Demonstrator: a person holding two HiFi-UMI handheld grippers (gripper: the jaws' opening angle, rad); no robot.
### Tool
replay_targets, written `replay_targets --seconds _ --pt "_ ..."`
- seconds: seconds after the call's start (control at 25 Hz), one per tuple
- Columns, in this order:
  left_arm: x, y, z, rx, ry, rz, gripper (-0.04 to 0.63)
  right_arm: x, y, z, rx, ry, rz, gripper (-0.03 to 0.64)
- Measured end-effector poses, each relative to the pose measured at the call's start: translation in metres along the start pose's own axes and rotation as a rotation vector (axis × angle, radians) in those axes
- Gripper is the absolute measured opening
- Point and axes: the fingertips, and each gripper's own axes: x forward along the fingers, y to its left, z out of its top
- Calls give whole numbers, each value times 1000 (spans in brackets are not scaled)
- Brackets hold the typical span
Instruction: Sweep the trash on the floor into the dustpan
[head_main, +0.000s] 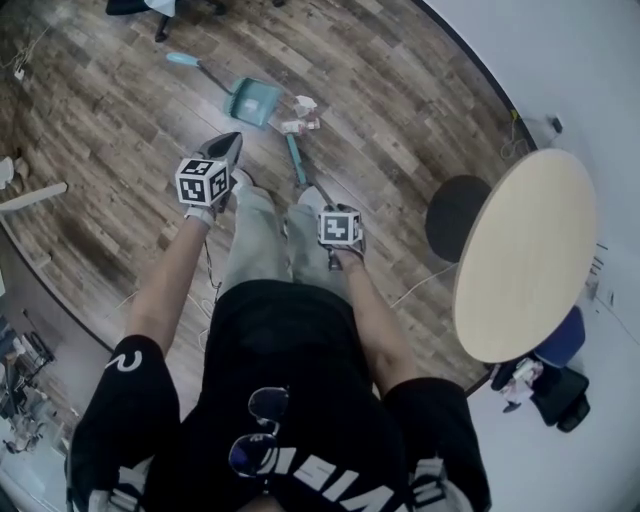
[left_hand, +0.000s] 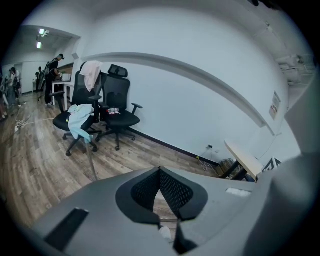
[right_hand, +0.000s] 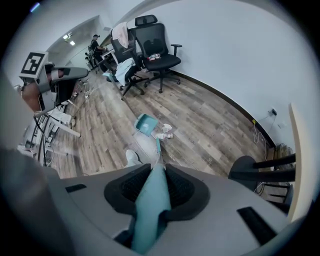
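Note:
A teal dustpan (head_main: 255, 102) stands on the wood floor, its long handle rising toward the upper left. Crumpled white and pink trash (head_main: 300, 118) lies just to its right. My right gripper (head_main: 318, 200) is shut on the teal broom handle (head_main: 296, 160), which slopes down to the trash. The right gripper view shows that handle (right_hand: 150, 205) clamped between my right gripper's (right_hand: 159, 170) pads, and the dustpan (right_hand: 146, 124) beside the trash (right_hand: 165, 131). My left gripper (head_main: 228, 140) hangs near the dustpan, apart from it. The left gripper view shows the left gripper (left_hand: 160, 172) shut and empty.
A round wooden table (head_main: 530, 250) and a black stool (head_main: 455, 215) stand to the right. Black office chairs (left_hand: 115, 117) draped with cloth are by the curved white wall. The person's white shoe (right_hand: 132, 157) is below the broom. Cables run along the floor.

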Motion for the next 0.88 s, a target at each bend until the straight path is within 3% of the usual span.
replay_targets --seconds 0.2,0.32,0.48,0.64,0.8,0.88 --pt "-23 13 -14 -38 -13 54 -3 13 27 7 -33 44 95 84" --pt "-34 22 -23 -62 -24 78 -2 24 51 21 -34 15 200 84" --pt "-48 31 -34 -95 -36 107 -2 25 12 30 -144 71 -13 84" --pt "-56 33 -47 -134 -47 123 -2 34 27 57 -152 24 57 84" --pt "-65 33 -59 -155 -55 126 -2 33 9 81 -202 14 -37 84" --pt "-68 35 -62 -160 -57 129 -3 35 17 93 -197 -8 -1 84"
